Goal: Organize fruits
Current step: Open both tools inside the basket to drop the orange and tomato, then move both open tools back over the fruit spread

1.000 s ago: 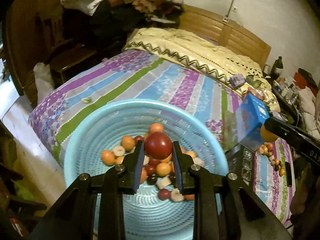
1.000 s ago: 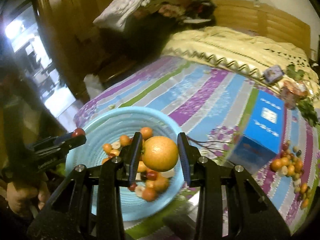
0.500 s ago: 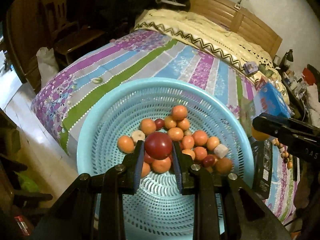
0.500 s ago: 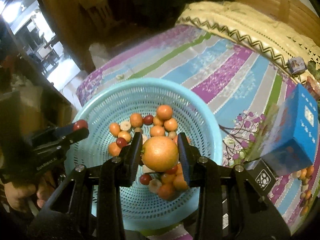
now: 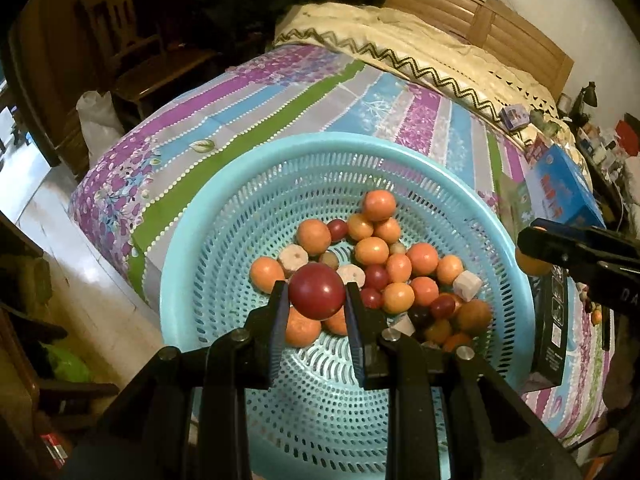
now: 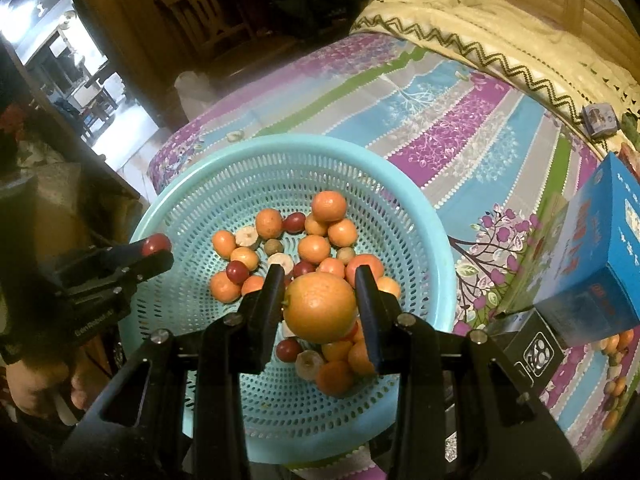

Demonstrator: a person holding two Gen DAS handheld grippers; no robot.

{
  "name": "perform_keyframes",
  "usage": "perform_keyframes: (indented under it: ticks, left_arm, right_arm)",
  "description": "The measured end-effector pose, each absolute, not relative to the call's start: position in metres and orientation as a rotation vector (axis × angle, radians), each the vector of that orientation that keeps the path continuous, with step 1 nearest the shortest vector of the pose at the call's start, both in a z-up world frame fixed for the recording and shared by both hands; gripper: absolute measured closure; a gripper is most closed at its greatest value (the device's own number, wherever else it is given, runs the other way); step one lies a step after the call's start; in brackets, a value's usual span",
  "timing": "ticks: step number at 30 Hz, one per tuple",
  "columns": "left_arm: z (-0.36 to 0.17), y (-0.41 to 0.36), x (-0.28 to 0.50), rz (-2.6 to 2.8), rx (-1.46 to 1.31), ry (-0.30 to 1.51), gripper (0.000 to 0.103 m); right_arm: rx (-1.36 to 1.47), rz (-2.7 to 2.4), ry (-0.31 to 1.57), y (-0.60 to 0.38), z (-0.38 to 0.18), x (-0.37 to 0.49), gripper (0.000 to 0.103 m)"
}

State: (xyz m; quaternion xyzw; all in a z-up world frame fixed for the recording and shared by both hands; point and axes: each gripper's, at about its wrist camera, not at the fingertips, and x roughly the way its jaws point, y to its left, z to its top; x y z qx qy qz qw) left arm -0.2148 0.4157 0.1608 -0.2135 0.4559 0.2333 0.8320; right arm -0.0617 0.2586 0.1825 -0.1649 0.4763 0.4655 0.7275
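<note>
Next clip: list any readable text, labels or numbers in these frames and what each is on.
"DA": start of white lettering on the right gripper body, the rest cut off.
White lettering on the left gripper body: too blurred to read.
Red print on the blue box: unreadable.
Black box: icons only.

hidden: basket (image 6: 208,184) near rim, behind tool | cut off: blue box (image 6: 600,264)

Red fruit (image 5: 317,296), orange (image 6: 320,307) held above fruit pile (image 5: 384,264) in blue basket (image 5: 224,240).
</note>
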Motion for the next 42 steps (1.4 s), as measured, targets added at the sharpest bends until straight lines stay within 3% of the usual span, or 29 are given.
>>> perform_keyframes:
  ticks: [19, 23, 26, 30, 38, 42]
  left_arm:
    - [0.145, 0.421, -0.206, 0.509, -0.446, 1.014, 0.075]
    - [0.143, 0.42, -0.204, 0.508, -0.437, 1.023, 0.053]
    - [0.138, 0.419, -0.202, 0.508, -0.428, 1.041, 0.046]
    - [0.13, 0.421, -0.201, 0.524, -0.43, 1.054, 0.04]
    - [0.113, 0.431, -0.201, 0.572, -0.466, 1.076, 0.036]
    - [0.133, 0.425, -0.206, 0.562, -0.47, 1.01, 0.036]
  right_arm:
    - [-0.369, 1.056, 1.086, 0.267, 0.167, -0.064, 0.066]
    - [-0.376, 1.059, 1.094, 0.268, 0.164, -0.062, 0.065]
    - [-0.377, 1.058, 1.097, 0.269, 0.162, -0.061, 0.065]
    - [-0.385, 1.066, 1.085, 0.269, 0.161, -0.063, 0.036]
    - [-0.345, 1.064, 1.045, 0.259, 0.171, -0.06, 0.034]
    - [-0.297, 1.065, 0.871, 0.234, 0.205, -0.068, 0.034]
